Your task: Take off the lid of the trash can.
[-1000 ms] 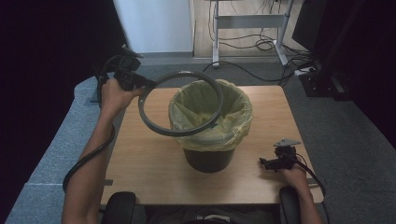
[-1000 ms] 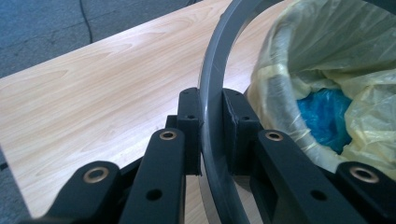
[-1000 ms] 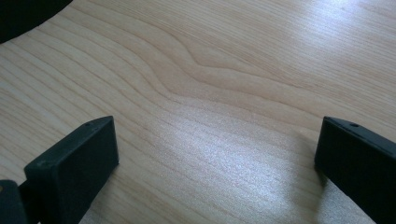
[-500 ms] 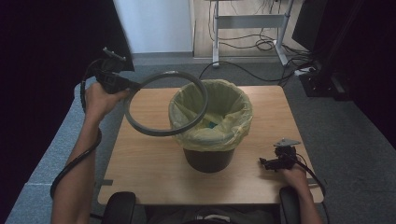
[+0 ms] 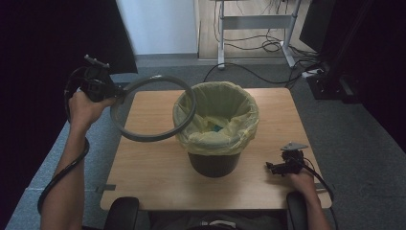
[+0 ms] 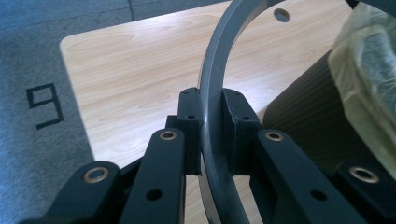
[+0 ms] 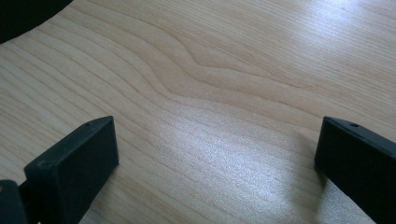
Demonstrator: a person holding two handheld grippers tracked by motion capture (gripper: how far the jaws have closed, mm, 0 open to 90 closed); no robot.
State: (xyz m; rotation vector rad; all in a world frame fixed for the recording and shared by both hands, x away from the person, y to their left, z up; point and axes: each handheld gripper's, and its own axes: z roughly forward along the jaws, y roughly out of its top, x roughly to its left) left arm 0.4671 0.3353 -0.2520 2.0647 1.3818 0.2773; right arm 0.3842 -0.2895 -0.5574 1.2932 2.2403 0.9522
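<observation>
The left gripper (image 6: 212, 126) has its jaws clamped on the grey ring (image 6: 210, 84), held in the air at the left of the high view, its far arc overlapping the bag-lined bin (image 5: 215, 163) at centre. The right gripper (image 7: 215, 154), jaws wide apart, rests low on the wooden table (image 5: 153, 167) at lower right.

We see left gripper (image 5: 114, 92) clamping grey ring (image 5: 153, 108) up beside lined bin (image 5: 216, 127); right gripper (image 5: 271, 167) resting on table (image 5: 158, 167), jaws unclear.
</observation>
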